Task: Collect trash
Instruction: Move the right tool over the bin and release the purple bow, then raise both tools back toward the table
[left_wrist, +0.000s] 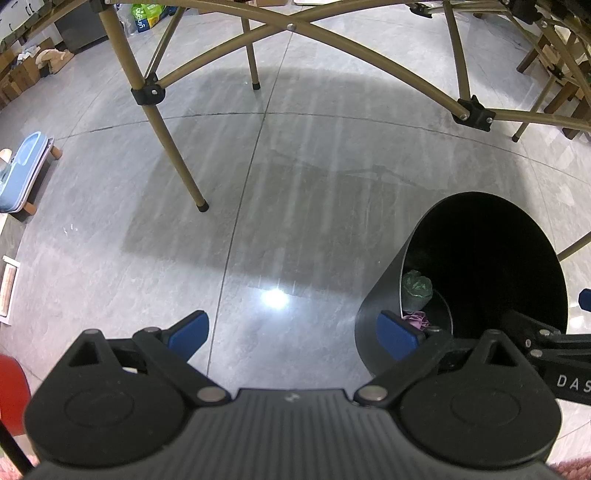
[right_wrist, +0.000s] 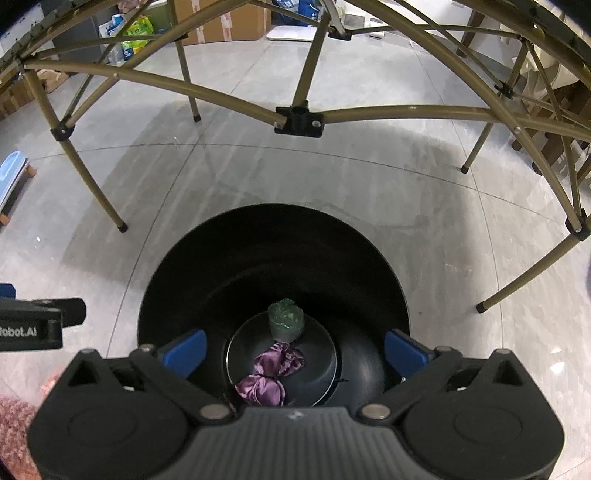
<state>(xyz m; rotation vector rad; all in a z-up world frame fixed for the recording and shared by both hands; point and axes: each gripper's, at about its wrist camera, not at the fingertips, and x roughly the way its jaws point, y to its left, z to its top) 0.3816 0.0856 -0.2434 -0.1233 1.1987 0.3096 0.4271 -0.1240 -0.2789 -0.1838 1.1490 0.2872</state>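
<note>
A black round trash bin (right_wrist: 273, 266) stands on the grey tiled floor (left_wrist: 258, 221), and the collected trash lies at its bottom: a crumpled purple satin cloth (right_wrist: 271, 373) nearest the camera, touching or just beside a green wad (right_wrist: 286, 319) that looks like scrunched plastic or paper. Directly above the bin's open mouth hangs the right gripper (right_wrist: 295, 349), tilted steeply downward, its blue-padded jaws spread fully apart with nothing between them; the purple cloth shows in the gap far below, which suggests it has been let go here so that it falls inside rather than on the floor. The left gripper (left_wrist: 293, 332) waits to the left of the bin, also angled down at bare floor, jaws released and empty; its right-hand pad overlaps the bin's outer wall in its own view, though whether it touches cannot be told. In that view the bin sits at the lower right, with both pieces of trash glimpsed past its rim. Behind the bin stand the tan metal legs and crossed struts of a folding table (right_wrist: 299, 118), which casts a broad shadow on the tiles. Farther off, a small blue stool (left_wrist: 24, 173) sits at the left, with cardboard boxes and a green bag (right_wrist: 138, 29) along the far wall. No loose trash shows on the floor in either view.
</note>
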